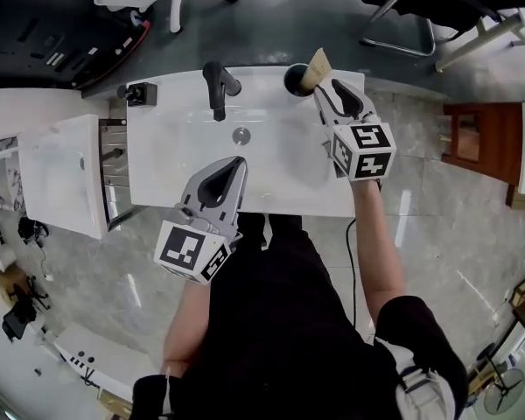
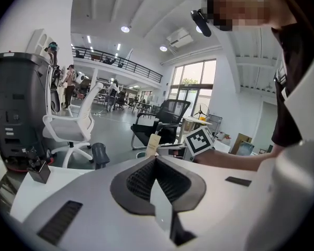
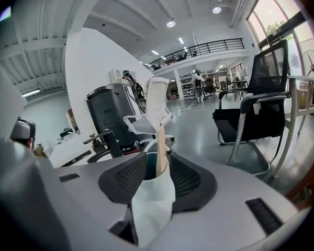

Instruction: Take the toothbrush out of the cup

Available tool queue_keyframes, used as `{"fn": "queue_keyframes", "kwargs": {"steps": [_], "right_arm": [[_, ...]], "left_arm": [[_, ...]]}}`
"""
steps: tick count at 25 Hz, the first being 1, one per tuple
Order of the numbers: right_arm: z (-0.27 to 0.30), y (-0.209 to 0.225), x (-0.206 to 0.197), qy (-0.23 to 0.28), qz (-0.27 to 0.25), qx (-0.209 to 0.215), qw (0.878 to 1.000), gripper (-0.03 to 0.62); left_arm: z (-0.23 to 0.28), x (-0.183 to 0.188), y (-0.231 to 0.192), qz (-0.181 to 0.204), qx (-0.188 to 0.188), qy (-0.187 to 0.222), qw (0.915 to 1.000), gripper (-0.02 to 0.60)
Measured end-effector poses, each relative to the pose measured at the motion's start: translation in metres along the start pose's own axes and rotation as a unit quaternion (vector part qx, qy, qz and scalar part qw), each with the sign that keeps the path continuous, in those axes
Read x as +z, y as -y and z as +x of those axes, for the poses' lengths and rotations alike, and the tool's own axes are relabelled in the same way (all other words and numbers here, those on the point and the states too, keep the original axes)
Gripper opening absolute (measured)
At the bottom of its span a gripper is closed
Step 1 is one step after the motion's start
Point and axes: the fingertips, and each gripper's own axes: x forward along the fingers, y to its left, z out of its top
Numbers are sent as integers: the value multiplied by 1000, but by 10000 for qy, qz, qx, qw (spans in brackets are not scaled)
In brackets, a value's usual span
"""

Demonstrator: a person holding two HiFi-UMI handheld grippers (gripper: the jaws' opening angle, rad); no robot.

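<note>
At back right of sink (image 1: 171,143), toothbrush (image 1: 316,65) stands in cup (image 1: 294,79), nothing done yet; right gripper (image 1: 325,90) jaws wide apart around it, not gripping; left gripper (image 1: 236,166) jaws together, empty; grasp and lift-out remain

toothbrush (image 1: 317,66) in cup (image 1: 295,79), right gripper (image 1: 324,90) beside

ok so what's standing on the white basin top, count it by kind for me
cup: 1
toothbrush, standing in the cup: 1
black tap: 1
small black box at the far left corner: 1
total: 4
</note>
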Motion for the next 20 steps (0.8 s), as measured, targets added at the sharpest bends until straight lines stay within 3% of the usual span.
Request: {"fn": "queue_keyframes", "kwargs": {"steps": [12,20], "right_arm": [[34,6,-12,-250,-50,-69,9997,138],[35,10,-15,-265,-98,-318,9991,63]], "left_arm": [[2,-9,-4,-79,24,-157,9998,14],[-4,-16,-10,-179,97,-180,9996,14]]}}
